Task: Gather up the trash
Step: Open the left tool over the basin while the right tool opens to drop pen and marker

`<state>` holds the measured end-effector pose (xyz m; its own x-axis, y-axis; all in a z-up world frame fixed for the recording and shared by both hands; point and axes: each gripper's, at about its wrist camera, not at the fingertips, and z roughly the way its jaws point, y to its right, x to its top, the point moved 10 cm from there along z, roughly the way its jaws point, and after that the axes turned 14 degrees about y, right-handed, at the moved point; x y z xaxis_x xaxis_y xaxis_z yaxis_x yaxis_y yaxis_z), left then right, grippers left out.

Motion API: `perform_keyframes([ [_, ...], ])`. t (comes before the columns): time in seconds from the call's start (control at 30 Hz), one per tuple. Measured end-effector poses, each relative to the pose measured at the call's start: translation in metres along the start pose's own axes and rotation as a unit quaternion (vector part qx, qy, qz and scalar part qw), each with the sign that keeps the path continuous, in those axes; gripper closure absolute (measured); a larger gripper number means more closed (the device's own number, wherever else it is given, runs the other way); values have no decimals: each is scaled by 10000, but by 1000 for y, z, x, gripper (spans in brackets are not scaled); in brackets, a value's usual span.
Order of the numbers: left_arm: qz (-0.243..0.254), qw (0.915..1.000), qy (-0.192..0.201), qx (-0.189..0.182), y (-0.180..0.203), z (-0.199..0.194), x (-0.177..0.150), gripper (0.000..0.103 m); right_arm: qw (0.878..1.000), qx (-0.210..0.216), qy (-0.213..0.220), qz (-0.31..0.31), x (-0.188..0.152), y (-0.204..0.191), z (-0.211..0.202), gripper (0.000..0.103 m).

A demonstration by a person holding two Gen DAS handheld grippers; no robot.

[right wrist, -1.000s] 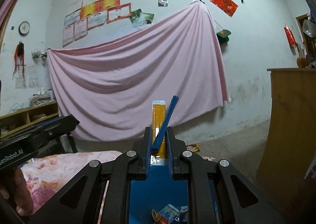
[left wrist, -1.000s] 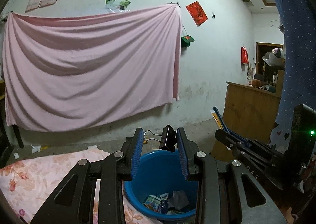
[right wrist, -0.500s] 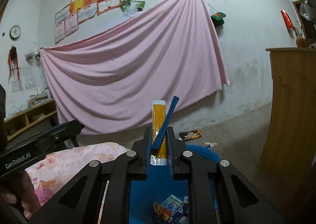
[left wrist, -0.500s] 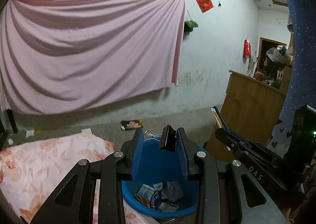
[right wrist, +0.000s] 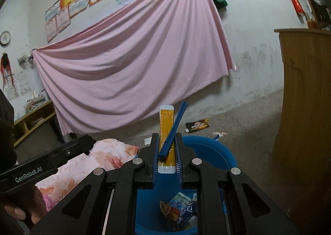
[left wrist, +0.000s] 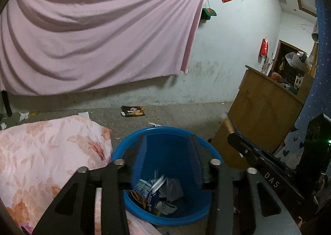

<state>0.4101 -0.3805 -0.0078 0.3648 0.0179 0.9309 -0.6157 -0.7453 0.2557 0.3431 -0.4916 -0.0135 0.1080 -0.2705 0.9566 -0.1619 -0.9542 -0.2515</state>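
A blue plastic basin (left wrist: pixel 165 217) holds several wrappers and scraps. My left gripper (left wrist: pixel 167 141) hangs over it, open and empty; the black binder clip it held is no longer between the fingers. My right gripper (right wrist: pixel 167 138) is also over the basin (right wrist: pixel 219 152), shut on a yellow sachet (right wrist: pixel 165 129) and a blue plastic stick (right wrist: pixel 175 123) that poke up between its fingers. The right gripper's body shows at the right of the left wrist view (left wrist: pixel 269 164).
A bed with a pink floral cover (left wrist: pixel 47 156) lies left of the basin. A dark snack wrapper (left wrist: pixel 133 111) and small scraps lie on the floor by the wall. A wooden cabinet (left wrist: pixel 262 115) stands to the right.
My left gripper tilted down over the basin and opened; the binder clip has left its fingers. My right gripper still holds the sachet and stick, now closer over the basin.
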Motion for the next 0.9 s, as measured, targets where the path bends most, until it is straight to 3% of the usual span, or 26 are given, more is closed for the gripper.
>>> perform_keyframes([
  [0.1, -2, 10000, -31, 36, 1, 1, -2, 62, 9999, -5, -115, 22, -4, 1, 2, 88],
  [0.23, -36, 9999, 2, 121, -3, -4, 0, 61, 9998, 4, -176, 11, -6, 1, 4, 78],
  [0.43, 31, 9993, 111, 349, -14, -21, 4, 60, 9999, 9, -149, 6, -5, 1, 1, 78],
  [0.53, 89, 9986, 223, 468, -19, -34, 7, 51, 9999, 13, -104, -11, -2, -2, -1, 78],
  [0.8, 125, 9956, 350, 862, -39, -70, 7, 49, 9998, 118, 51, -143, 4, -15, -9, 76],
  [0.9, 148, 9937, 435, 1024, -46, -84, 9, 39, 9996, 159, 102, -232, 6, -22, -13, 73],
])
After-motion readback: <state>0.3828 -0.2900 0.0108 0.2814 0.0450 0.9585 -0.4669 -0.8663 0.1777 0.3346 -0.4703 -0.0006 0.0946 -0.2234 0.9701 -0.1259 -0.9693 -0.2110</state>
